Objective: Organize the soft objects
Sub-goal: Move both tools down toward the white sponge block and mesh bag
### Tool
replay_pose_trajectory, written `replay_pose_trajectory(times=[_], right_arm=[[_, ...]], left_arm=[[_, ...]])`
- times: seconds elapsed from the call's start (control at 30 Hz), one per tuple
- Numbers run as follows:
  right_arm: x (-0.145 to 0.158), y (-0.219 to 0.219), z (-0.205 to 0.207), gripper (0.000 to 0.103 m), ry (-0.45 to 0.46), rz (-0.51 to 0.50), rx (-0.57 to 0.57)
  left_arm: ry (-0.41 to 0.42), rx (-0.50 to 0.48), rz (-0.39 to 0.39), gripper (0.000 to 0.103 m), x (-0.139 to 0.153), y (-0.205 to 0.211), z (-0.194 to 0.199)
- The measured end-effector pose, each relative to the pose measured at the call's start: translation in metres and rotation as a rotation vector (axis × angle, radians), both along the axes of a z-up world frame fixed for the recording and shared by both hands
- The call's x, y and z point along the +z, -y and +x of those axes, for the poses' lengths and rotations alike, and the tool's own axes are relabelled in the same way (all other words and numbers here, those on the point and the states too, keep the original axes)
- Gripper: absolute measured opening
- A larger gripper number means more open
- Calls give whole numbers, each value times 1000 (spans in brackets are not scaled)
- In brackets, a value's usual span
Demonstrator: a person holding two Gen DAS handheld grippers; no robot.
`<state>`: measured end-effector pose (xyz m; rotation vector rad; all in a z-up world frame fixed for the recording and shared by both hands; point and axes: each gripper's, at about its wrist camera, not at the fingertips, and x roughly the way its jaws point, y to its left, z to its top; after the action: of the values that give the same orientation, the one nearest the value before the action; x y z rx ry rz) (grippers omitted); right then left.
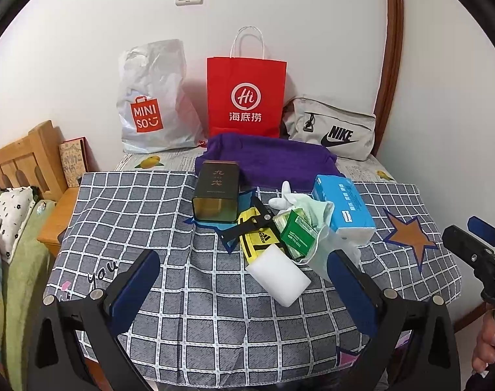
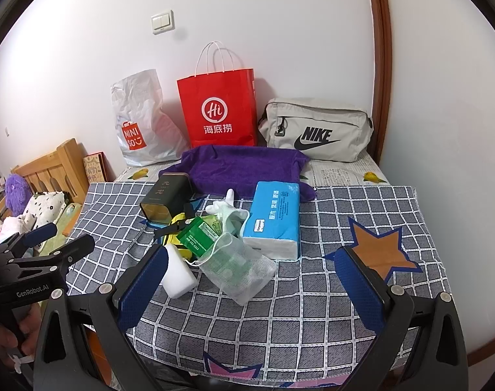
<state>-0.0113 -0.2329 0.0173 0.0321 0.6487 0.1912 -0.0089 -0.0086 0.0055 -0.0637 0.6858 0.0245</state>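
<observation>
White sponge block (image 1: 277, 277) lies diagonally; left gripper (image 1: 244, 280) and right gripper (image 2: 252, 280) fingers spread, empty.

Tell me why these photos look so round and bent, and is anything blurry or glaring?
Left wrist view: fisheye lens bows the door frame and blacks out the corners; soft shadow beside the red bag, no harsh glare. Right wrist view: same bending, checked cloth sharp, open right gripper looming large at the bottom.
</observation>
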Motion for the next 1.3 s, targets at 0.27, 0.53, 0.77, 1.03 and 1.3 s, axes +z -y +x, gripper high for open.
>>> replay_pose_trajectory(times=[0.27, 0.53, 0.77, 1.03, 1.3], right_arm=[[-7, -3, 6, 101, -18, -5, 9], [-27, -7, 22, 101, -60, -4, 18], [-51, -4, 46, 101, -124, -9, 9], [-79, 2, 69, 101, -193, -10, -3], [-102, 11, 87, 101, -246, 0, -7]], left_arm=[[-30, 2, -25, 103, -13, -4, 11], [-102, 4, -47, 103, -42, -8, 30], [-153, -27, -51, 103, -72, -1, 55], [-218, -101, -31, 103, -101, 25, 80], [-273, -145, 37, 103, -125, 42, 96]])
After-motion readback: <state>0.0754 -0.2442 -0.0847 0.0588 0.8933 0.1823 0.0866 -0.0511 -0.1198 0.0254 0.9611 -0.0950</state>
